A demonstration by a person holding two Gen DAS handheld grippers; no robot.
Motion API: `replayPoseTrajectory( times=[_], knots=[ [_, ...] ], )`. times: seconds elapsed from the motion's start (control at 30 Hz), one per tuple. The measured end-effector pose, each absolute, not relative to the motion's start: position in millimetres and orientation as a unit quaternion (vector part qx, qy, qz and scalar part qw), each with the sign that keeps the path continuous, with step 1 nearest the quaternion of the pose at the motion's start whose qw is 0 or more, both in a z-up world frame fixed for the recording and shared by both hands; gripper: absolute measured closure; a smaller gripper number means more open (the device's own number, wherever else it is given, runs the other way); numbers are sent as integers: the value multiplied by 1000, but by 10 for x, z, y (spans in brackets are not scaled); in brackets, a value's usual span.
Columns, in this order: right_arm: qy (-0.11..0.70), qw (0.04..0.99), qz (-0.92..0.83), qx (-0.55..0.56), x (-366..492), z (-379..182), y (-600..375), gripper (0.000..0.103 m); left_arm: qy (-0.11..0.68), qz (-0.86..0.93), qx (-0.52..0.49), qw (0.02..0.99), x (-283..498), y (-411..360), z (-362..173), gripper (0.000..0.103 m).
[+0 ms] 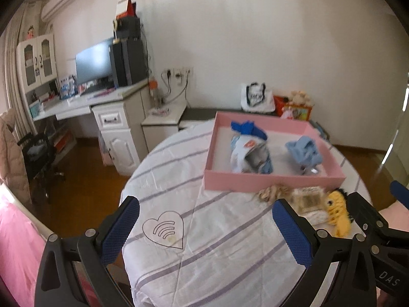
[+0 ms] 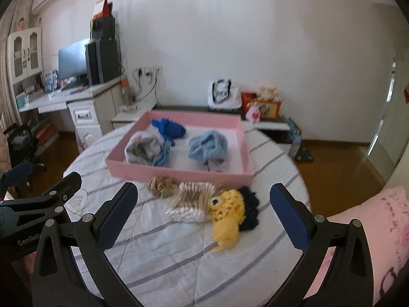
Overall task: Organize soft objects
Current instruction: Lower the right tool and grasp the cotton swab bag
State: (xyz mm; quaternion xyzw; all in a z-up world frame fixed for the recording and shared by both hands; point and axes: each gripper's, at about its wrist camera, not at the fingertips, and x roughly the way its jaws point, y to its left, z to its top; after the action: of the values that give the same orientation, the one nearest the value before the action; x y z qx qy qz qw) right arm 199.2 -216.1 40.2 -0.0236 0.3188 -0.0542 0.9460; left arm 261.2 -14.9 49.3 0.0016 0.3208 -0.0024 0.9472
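Note:
A pink tray (image 2: pixel 179 173) (image 1: pixel 271 183) sits on the round striped table and holds a dark blue knit (image 2: pixel 170 129), a grey-and-white cloth bundle (image 2: pixel 144 149) and a light blue knit (image 2: pixel 208 145). In front of the tray lie a beige scrunchie (image 2: pixel 162 186), a tan-and-white knitted piece (image 2: pixel 190 200) and a yellow knitted toy (image 2: pixel 226 213) with a black part. My right gripper (image 2: pixel 203 213) hangs open just short of these. My left gripper (image 1: pixel 205 221) is open over bare cloth, left of the toy (image 1: pixel 337 209).
The table's white cloth (image 1: pixel 217 255) has purple stripes and a heart print (image 1: pixel 163 229). A desk with monitor (image 1: pixel 94 64) stands at back left, a low bench with bags (image 2: pixel 223 94) behind the tray. A pink pillow (image 2: pixel 378 232) lies at right.

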Motion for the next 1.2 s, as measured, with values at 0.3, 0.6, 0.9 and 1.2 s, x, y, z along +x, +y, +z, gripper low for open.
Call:
replayPoseTrajectory(
  times=[0.3, 0.6, 0.9, 1.2],
  knots=[
    [392, 919, -34, -18, 2509, -113, -2083, 0, 381, 8, 0, 925, 3208, 10, 98, 0],
    [443, 896, -24, -10, 2865, -485, -2060, 13, 412, 5, 7, 911, 3572, 42, -241, 0],
    [454, 887, -56, -63, 3068, -700, -1973, 13, 429, 1, 3, 903, 3799, 124, -476, 0],
    [460, 883, -77, -57, 3040, -715, -2060, 60, 431, 18, -10, 902, 3788, 263, -498, 0]
  ],
)
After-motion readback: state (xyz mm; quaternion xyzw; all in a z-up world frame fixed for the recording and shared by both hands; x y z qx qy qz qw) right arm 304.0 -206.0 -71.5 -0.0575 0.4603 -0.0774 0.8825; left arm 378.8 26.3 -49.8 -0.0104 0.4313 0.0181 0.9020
